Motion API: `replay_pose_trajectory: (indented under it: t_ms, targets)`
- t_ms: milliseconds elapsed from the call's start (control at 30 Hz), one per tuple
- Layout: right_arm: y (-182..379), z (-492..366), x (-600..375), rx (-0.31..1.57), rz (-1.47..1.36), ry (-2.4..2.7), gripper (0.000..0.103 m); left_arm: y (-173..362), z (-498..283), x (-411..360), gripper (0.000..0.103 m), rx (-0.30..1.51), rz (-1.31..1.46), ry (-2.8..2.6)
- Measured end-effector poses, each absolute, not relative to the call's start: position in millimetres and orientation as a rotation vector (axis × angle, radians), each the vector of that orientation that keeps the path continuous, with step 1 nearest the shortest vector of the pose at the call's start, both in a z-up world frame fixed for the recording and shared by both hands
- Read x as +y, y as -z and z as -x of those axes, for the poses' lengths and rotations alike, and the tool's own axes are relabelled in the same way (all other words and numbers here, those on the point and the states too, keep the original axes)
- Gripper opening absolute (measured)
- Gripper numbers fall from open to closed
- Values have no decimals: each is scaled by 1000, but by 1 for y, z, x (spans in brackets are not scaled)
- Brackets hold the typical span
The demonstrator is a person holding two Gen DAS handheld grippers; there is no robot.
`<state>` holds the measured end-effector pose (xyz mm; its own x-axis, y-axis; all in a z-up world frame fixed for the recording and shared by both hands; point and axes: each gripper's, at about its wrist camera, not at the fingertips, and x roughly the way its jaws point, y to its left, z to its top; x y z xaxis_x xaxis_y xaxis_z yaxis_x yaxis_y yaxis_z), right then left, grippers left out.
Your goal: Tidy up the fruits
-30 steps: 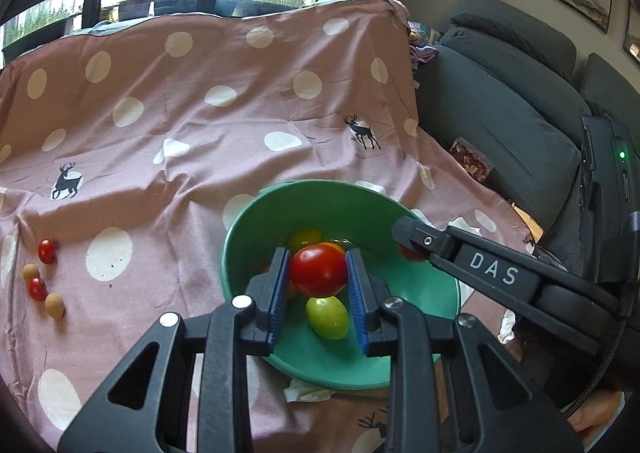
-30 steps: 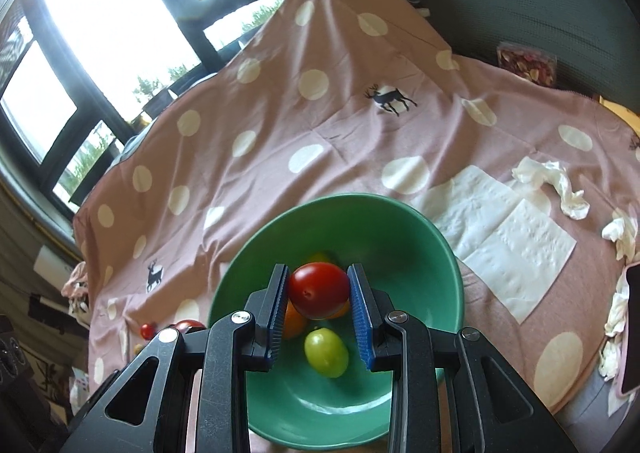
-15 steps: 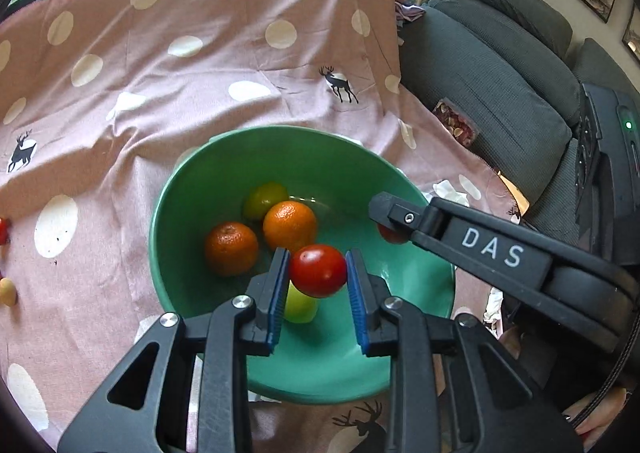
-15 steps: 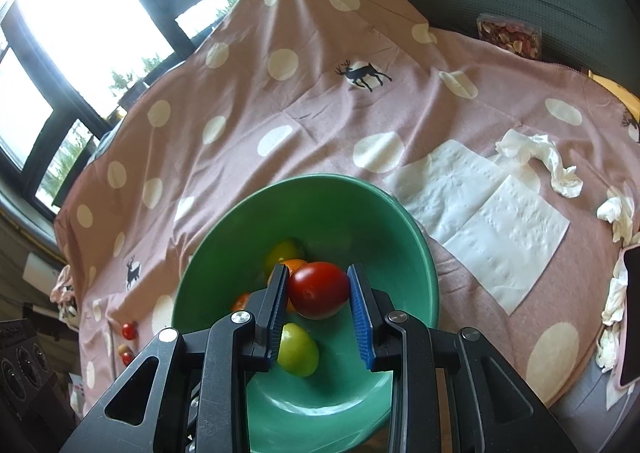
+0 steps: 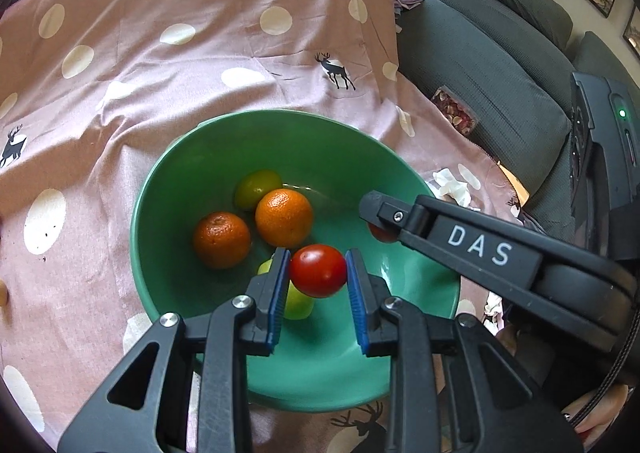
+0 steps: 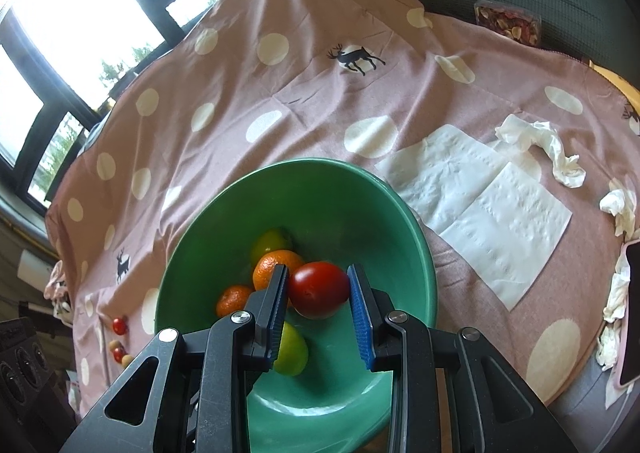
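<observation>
My left gripper (image 5: pixel 318 273) clamped a red tomato (image 5: pixel 318 270) above the green bowl (image 5: pixel 180 157). My right gripper (image 6: pixel 318 289) pinched another tomato (image 6: pixel 319 289) there, near two oranges (image 5: pixel 283 217)

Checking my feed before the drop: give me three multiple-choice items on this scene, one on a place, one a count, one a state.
1. The oranges lie: A on the napkin; B in the green bowl; C on the sofa.
2. Oranges in view: A one; B two; C four.
3. The left tongs are: A open and empty; B shut on an orange; C shut on a red tomato.
Key: B, both sit inside the bowl's wall; B, two show side by side; C, its pads pinch the tomato.
</observation>
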<state>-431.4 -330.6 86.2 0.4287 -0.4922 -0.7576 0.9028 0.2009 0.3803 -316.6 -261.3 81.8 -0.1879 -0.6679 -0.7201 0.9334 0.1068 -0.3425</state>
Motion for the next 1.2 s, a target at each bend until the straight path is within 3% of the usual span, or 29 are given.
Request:
replay_pose_trajectory:
  t_ms: [433, 533, 667, 833, 967, 1067, 1200]
  targets:
    - [-87, 431, -331, 562, -894, 1079, 32, -83, 318, -260, 31, 944, -380, 1502]
    - [-90, 432, -329, 561, -878, 1097, 32, -89, 312, -253, 38, 922, -366, 1482]
    - [-94, 428, -328, 562, -853, 1102, 32, -104, 299, -236, 56, 887, -328, 1456]
    - [-100, 421, -322, 551, -826, 1085, 40, -123, 263, -207, 71, 862, -262, 1351]
    - [-107, 412, -316, 544, -794, 1073, 41, -132, 225, -179, 76, 840, -210, 1202]
    - [-111, 403, -310, 533, -772, 1039, 52, -130, 195, -151, 77, 826, -151, 1092]
    - [-114, 391, -302, 527, -756, 977, 54, -113, 150, -121, 77, 873, -75, 958]
